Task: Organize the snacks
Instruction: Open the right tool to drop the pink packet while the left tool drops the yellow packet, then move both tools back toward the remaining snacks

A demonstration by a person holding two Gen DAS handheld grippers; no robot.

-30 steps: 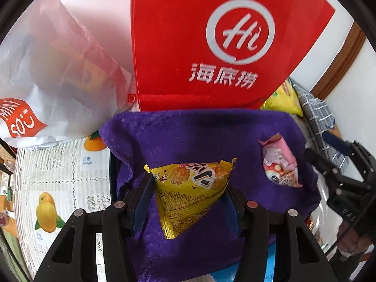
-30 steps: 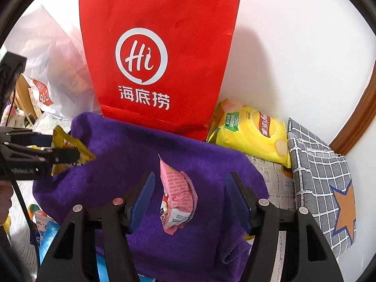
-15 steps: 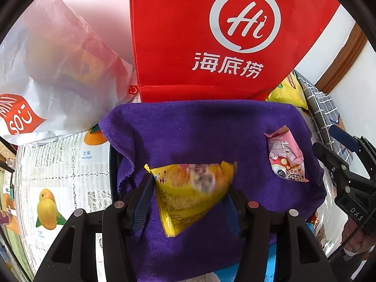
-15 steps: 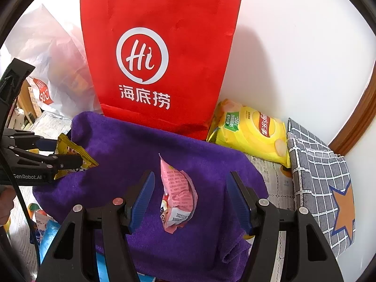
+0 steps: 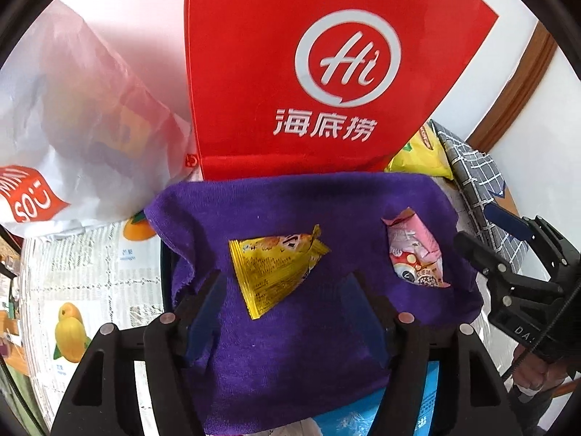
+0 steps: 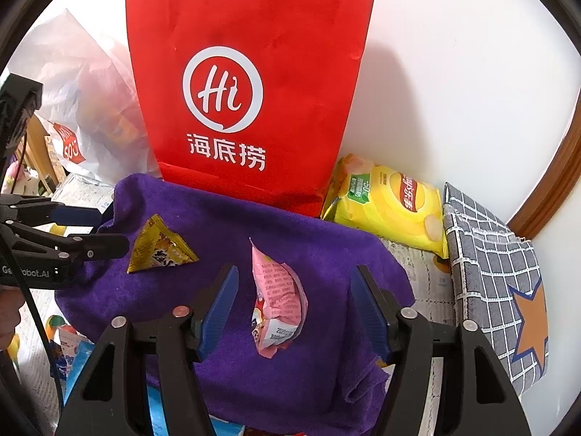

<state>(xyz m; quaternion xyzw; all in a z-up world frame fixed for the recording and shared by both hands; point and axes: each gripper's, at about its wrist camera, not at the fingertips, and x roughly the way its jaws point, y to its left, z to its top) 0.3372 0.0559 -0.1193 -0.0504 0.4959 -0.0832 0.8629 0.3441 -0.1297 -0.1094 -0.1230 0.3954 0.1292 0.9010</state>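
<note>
A yellow triangular snack packet [image 5: 276, 272] [image 6: 159, 249] lies flat on the purple towel [image 5: 290, 210] [image 6: 308, 247]. My left gripper [image 5: 287, 290] [image 6: 114, 230] straddles its near end. Its jaws are opening and the blue pads stand clear of the packet. To the right on the same towel lies a pink snack packet [image 5: 414, 250] [image 6: 279, 290]. It sits between the fingers of my right gripper [image 6: 295, 272] [image 5: 474, 225], whose jaws are also opening without touching it.
A red paper bag [image 6: 254, 91] stands against the white wall behind the towel. Left of it slumps a white plastic bag [image 5: 72, 127]. A yellow chips bag [image 6: 392, 210] and a grey checked cloth [image 6: 490, 272] lie at right. The fruit-printed table cover [image 5: 72, 290] shows at left.
My left gripper has let go of the yellow packet, which now rests on the towel beyond the wider-spread fingers. The right jaws have spread a little around the pink packet.
</note>
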